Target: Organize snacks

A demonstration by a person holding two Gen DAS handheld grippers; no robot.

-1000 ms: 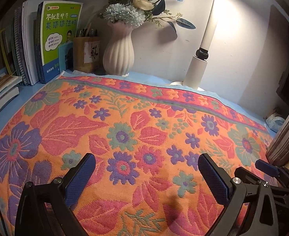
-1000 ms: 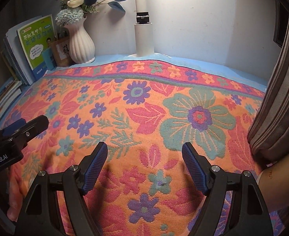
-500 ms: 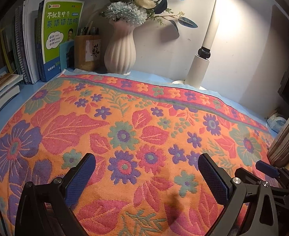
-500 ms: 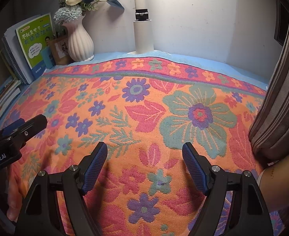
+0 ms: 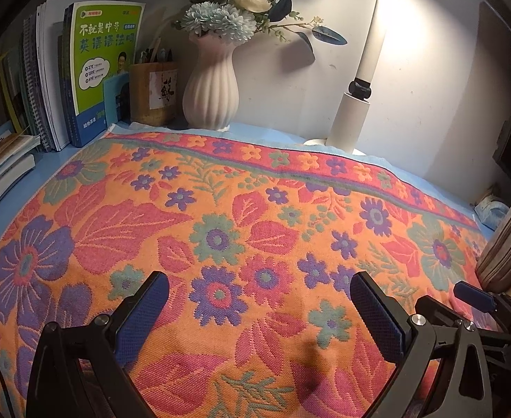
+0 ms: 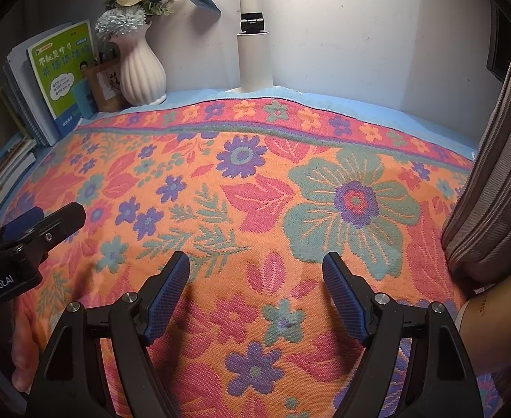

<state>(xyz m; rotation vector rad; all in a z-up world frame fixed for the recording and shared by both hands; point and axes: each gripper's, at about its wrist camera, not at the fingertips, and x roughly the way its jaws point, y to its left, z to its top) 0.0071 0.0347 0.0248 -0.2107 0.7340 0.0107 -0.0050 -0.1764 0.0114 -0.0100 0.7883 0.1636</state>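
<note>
No snacks show in either view. My left gripper is open and empty, held low over an orange floral cloth that covers the table. My right gripper is open and empty over the same cloth. The right gripper's tip shows at the right edge of the left wrist view, and the left gripper shows at the left edge of the right wrist view.
At the back stand upright books, a wooden pen holder, a white ribbed vase with flowers and a white lamp post. Flat books lie at the left. A striped curtain hangs at the right.
Both grippers have drifted slightly; the views shift a little toward the back wall. Both stay open and empty.
</note>
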